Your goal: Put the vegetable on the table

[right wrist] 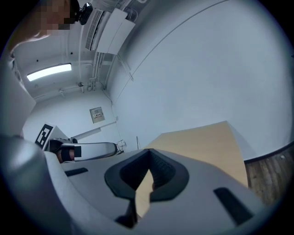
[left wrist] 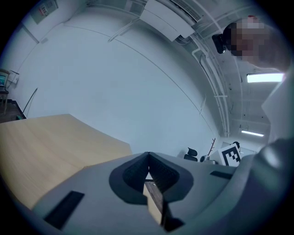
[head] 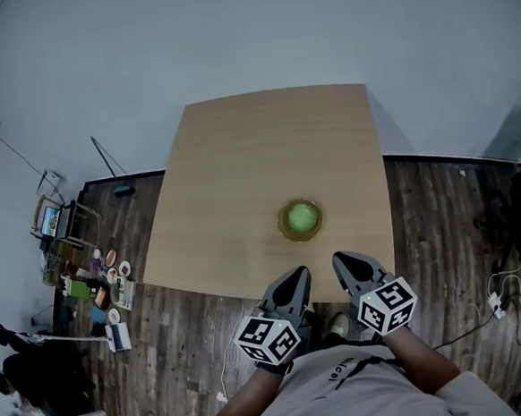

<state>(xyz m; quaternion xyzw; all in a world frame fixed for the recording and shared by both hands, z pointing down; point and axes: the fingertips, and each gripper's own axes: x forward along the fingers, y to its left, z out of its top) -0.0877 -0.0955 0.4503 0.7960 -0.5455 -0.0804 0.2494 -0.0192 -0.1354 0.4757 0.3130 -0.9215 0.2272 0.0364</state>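
A round green vegetable point(head: 302, 217) sits in a shallow yellowish bowl point(head: 286, 230) on the wooden table point(head: 257, 158), near its front edge. In the head view my left gripper point(head: 297, 275) and right gripper point(head: 342, 262) hover side by side just in front of that edge, short of the bowl. Both are shut with nothing between the jaws. The left gripper point(left wrist: 148, 161) and right gripper point(right wrist: 149, 158) each show their own closed jaws with the table top point(left wrist: 41, 142) point(right wrist: 206, 142) beyond; the vegetable is not visible in either gripper view.
Dark plank floor point(head: 198, 333) surrounds the table. Clutter of small items point(head: 105, 282) and a shelf with a screen point(head: 55, 223) stand at the left. A broom point(head: 112, 169) lies by the wall. Cables point(head: 496, 296) trail at the right.
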